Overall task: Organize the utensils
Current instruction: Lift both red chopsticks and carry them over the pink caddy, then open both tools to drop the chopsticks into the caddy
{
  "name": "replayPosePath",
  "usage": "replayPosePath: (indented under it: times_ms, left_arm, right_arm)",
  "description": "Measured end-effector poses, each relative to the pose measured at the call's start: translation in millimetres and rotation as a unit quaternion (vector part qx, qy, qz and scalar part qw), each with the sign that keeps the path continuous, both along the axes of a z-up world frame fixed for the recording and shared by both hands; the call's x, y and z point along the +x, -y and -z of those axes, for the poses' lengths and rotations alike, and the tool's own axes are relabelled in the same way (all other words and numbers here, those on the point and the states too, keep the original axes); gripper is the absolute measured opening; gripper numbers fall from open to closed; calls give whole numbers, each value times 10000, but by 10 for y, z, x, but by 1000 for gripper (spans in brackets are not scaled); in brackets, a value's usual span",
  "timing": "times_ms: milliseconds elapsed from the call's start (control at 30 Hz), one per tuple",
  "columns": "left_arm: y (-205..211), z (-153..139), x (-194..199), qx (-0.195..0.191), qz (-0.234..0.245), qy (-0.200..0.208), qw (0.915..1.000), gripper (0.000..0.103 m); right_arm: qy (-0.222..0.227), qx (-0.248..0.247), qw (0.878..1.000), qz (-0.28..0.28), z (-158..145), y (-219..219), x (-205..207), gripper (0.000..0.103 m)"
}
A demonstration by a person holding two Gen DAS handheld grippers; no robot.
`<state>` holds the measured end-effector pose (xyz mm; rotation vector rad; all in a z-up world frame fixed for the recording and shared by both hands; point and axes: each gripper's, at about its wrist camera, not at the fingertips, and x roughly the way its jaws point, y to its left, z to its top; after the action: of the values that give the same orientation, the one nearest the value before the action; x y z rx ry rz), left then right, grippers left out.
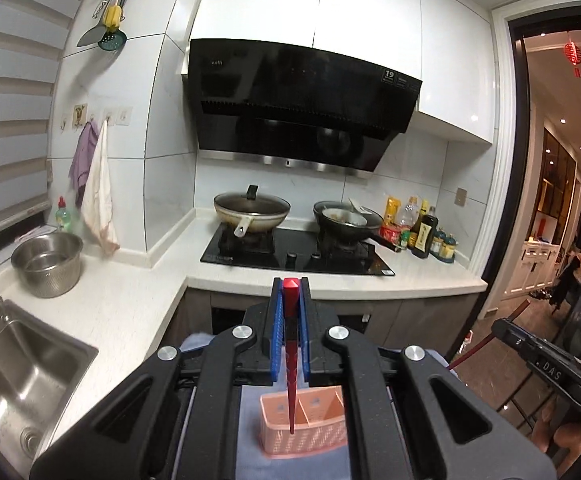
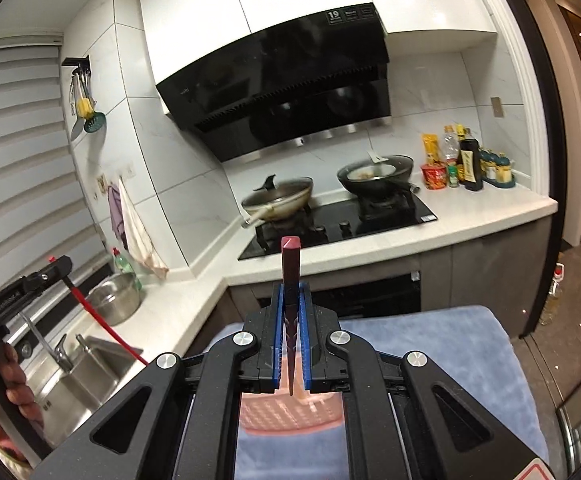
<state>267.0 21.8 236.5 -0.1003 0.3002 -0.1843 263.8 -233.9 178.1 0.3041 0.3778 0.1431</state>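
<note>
Both grippers clamped on one red chopstick each, above pink utensil basket [image 1: 304, 424] on blue towel [image 2: 422, 344].

Left gripper [image 1: 290, 312] pinches left chopstick [image 1: 290, 360], tip over basket's divider; right gripper [image 2: 291, 316] pinches right chopstick [image 2: 290, 280], basket just below. Both point slightly downward toward counter edge [image 1: 330, 286]; open floor to the right. Range hood [image 1: 290, 108] reads "valli", sticker "19".

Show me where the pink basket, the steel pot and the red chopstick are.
pink basket [image 1: 304, 438]: left wrist view, front wall.
steel pot [image 1: 46, 268]: left wrist view, outer side.
red chopstick [image 1: 291, 320]: left wrist view, upper shaft.
</note>
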Motion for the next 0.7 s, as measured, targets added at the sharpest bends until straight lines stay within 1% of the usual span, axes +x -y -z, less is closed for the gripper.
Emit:
replayPosePath:
  times_ms: [133,233,333,467,567,700]
  left_arm:
    - [24,131,300,-67,-16,-57,10000,7]
    - [26,286,470,-83,-64,-150,9998,7]
    - [28,456,627,-100,-80,-334,9994,7]
    - [45,688,735,-74,-73,-577,9983,7]
    - [46,842,796,-66,-87,-763,9970,7]
    - [30,955,854,-101,-124,-942,9954,7]
  right_arm:
    - [-41,93,9999,-130,32,-113,286,7]
    - [-185,143,9995,-204,138,-183,461,7]
    - [-358,113,9990,-246,295,-249,606,7]
    - [-631,16,9977,-259,534,-324,759,7]
    - [-756,-32,9968,-249,648,-352,809,7]
    - [-918,35,9955,-221,757,-334,887,7]
